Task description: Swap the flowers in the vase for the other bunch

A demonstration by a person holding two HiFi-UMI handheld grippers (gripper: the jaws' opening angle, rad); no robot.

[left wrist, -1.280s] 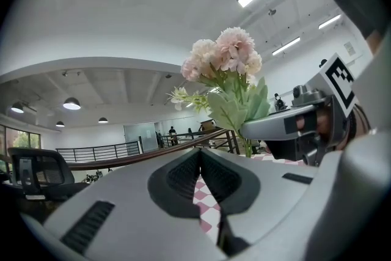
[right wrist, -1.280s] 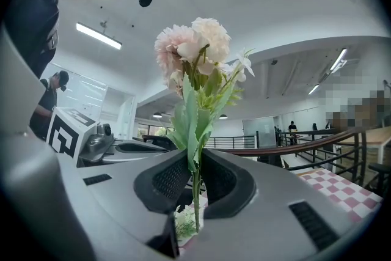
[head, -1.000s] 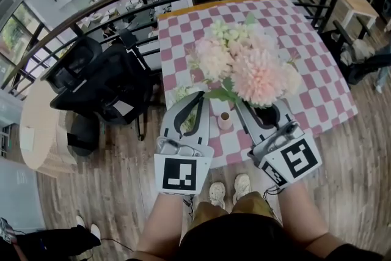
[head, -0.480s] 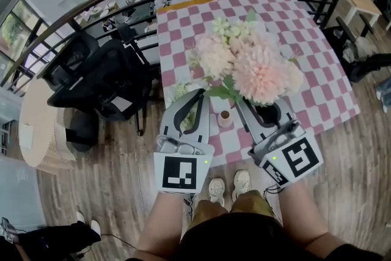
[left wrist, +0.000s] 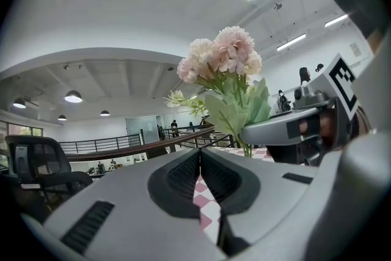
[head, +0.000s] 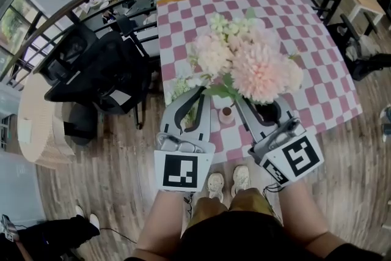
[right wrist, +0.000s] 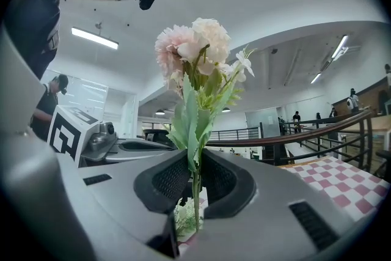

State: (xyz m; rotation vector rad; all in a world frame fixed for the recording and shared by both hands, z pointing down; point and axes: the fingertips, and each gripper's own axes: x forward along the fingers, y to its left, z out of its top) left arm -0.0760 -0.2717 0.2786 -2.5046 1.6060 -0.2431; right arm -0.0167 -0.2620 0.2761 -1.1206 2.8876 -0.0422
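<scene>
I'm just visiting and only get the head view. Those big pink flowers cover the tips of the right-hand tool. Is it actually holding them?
Observer: Yes. The right gripper view shows the right gripper closed on the green stem of the pink bunch, with the blooms standing upright above the jaws.
Operator: And the left tool, has it grabbed anything?
Observer: No. The left gripper view shows the left gripper with its jaws together and nothing between them.

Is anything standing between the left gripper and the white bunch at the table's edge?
Nothing visible does. The left gripper is shut and empty right by the white bunch; the pink bunch sits aside in the right gripper.
</scene>
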